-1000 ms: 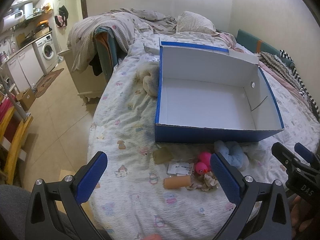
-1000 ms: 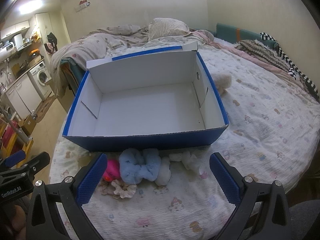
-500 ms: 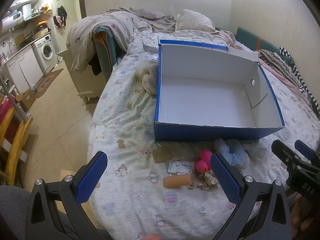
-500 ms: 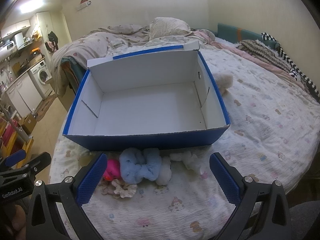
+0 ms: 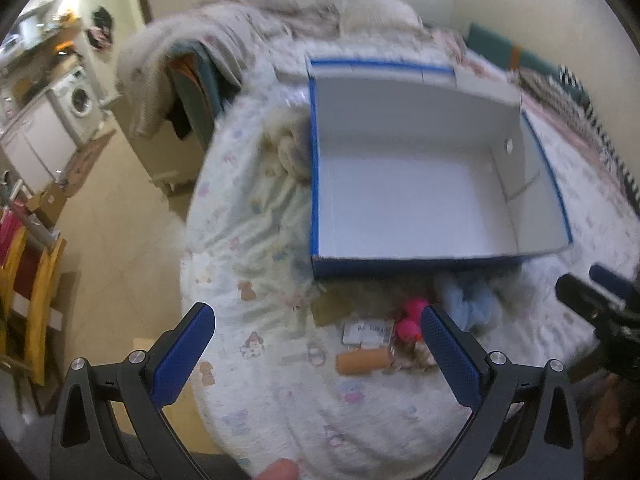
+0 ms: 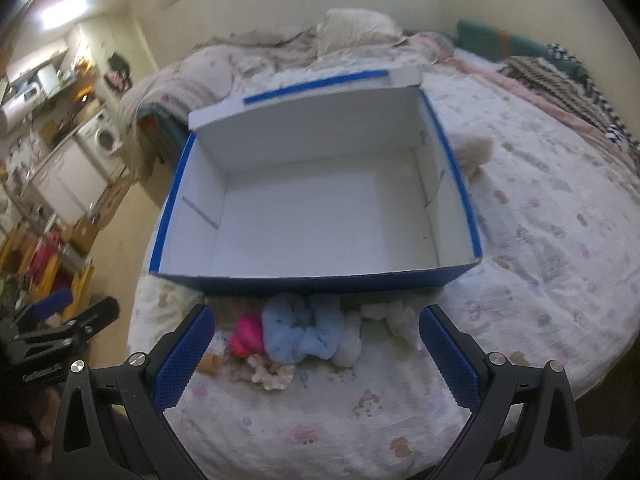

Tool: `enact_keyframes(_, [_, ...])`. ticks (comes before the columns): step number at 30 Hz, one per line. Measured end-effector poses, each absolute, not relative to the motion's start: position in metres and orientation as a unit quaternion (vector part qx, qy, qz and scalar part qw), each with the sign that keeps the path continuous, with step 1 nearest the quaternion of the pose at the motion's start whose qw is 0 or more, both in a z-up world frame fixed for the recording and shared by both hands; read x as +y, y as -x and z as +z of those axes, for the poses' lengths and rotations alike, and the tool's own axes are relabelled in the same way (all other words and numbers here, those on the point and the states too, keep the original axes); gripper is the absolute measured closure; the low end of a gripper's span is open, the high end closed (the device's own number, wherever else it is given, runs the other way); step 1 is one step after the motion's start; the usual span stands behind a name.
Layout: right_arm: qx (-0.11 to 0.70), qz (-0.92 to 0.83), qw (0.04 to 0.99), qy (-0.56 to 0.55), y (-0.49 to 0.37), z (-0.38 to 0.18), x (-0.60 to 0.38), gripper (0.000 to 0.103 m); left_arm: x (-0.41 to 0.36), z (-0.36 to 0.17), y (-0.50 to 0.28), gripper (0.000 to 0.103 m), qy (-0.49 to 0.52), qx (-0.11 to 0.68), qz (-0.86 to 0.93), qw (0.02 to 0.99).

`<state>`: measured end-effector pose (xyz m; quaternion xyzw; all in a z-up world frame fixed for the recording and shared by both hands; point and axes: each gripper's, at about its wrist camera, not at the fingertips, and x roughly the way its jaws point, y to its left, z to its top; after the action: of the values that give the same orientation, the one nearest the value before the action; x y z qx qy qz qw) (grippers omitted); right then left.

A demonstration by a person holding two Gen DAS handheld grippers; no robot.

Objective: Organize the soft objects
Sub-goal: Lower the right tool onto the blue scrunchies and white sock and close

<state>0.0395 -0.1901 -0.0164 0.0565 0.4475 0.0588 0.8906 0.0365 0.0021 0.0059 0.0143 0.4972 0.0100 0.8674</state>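
On the bed [image 6: 540, 280] | blue box [image 6: 320, 280] holds nothing | your soft pile [image 6: 300, 336] lies unpacked before it | left gripper [image 5: 316, 344] and right gripper [image 6: 316, 344] gape, holding nothing | all sorting remains

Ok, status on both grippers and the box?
Left gripper open, right gripper open, both empty. Blue box empty. Blue scrunchie on bed, unobstructed.

Both views smeared by motion blur, worst in the left wrist view, so print on the small white packet [image 5: 367, 331] just inside the right-side finger [image 5: 447, 354] unreadable. Pink toy [image 5: 412, 320] and blue scrunchie [image 5: 470, 304] partly covered by that same finger there; beige frilly scrunchie [image 6: 266, 372] ahead of the left-side finger [image 6: 184, 360] too soft to make out. Cream plush [image 6: 474, 150] far beyond the fingertips half hidden behind the blue box wall [image 6: 460, 184].
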Motion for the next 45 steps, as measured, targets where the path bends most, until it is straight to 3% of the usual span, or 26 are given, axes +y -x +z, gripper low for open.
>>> enact_keyframes(10, [0.491, 0.137, 0.858, -0.058, -0.070, -0.031, -0.182, 0.000, 0.030, -0.040, -0.065, 0.000, 0.020, 0.562, 0.018, 0.827])
enact_keyframes(20, [0.537, 0.143, 0.814, -0.168, -0.094, -0.087, -0.209, 0.000, 0.058, -0.066, -0.070, 0.000, 0.065, 0.586, 0.041, 0.806])
enact_keyframes(26, [0.593, 0.094, 0.783, -0.163, -0.109, -0.128, -0.206, 0.000, 0.059, -0.069, -0.078, 0.000, 0.067, 0.586, 0.042, 0.807])
enact_keyframes(32, [0.638, 0.072, 0.748, -0.169, -0.126, -0.164, -0.194, 0.015, 0.070, -0.084, -0.087, 0.000, 0.084, 0.605, 0.057, 0.790])
enact_keyframes(34, [0.644, 0.067, 0.744, -0.165, -0.130, -0.171, -0.187, 0.034, 0.074, -0.089, -0.089, 0.000, 0.091, 0.608, 0.060, 0.787])
enact_keyframes(35, [0.645, 0.067, 0.744, -0.163, -0.131, -0.173, -0.186, 0.053, 0.075, -0.091, -0.090, 0.000, 0.093, 0.608, 0.062, 0.786])
enact_keyframes(36, [0.646, 0.069, 0.743, -0.161, -0.131, -0.174, -0.185, 0.062, 0.076, -0.092, -0.091, 0.000, 0.094, 0.608, 0.064, 0.785])
enact_keyframes(40, [0.636, 0.080, 0.745, -0.186, -0.125, -0.167, -0.192, 0.066, 0.079, -0.094, -0.095, 0.002, 0.097, 0.609, 0.071, 0.784])
enact_keyframes(42, [0.622, 0.083, 0.751, -0.204, -0.117, -0.157, -0.200, 0.066, 0.083, -0.095, -0.100, 0.012, 0.108, 0.610, 0.073, 0.781])
enact_keyframes(45, [0.598, 0.086, 0.756, -0.251, -0.100, -0.147, -0.220, 0.066, 0.087, -0.096, -0.103, 0.013, 0.130, 0.613, 0.072, 0.776])
